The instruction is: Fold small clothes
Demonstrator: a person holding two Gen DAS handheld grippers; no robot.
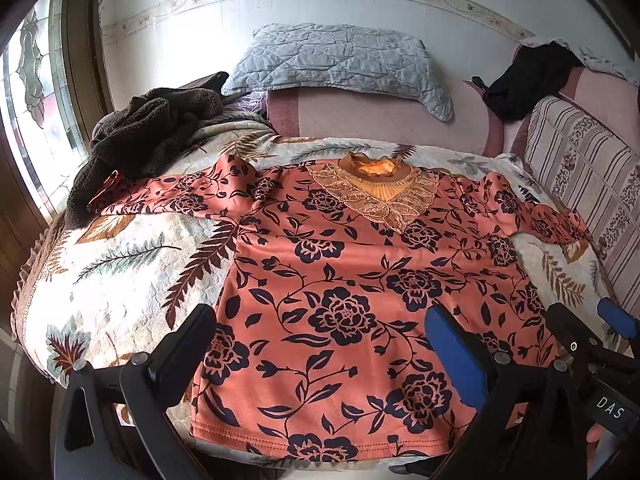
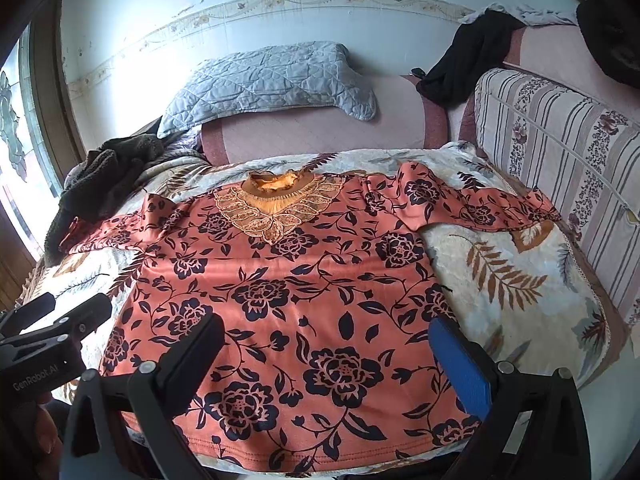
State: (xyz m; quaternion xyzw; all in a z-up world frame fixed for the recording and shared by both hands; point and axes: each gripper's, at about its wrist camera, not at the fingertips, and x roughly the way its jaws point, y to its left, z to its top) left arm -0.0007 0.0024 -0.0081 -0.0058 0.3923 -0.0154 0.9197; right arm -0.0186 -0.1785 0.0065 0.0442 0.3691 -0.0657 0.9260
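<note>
An orange blouse with dark flowers [image 1: 344,280] lies flat, front up, on a leaf-print blanket, lace collar [image 1: 376,196] at the far end and both sleeves spread out. It also shows in the right wrist view [image 2: 288,280]. My left gripper [image 1: 320,336] is open and empty, hovering over the blouse's lower left part near the hem. My right gripper [image 2: 326,344] is open and empty over the lower right part. The right gripper also shows at the right edge of the left wrist view [image 1: 588,324], and the left gripper at the left edge of the right wrist view [image 2: 68,312].
A leaf-print blanket [image 1: 128,280] covers the bed. A dark brown fleece garment [image 1: 144,140] is heaped at the far left. A grey quilted pillow [image 1: 340,60] leans on the pink headboard. Black clothes [image 2: 464,64] hang at the far right. A striped cushion [image 2: 560,160] borders the right side.
</note>
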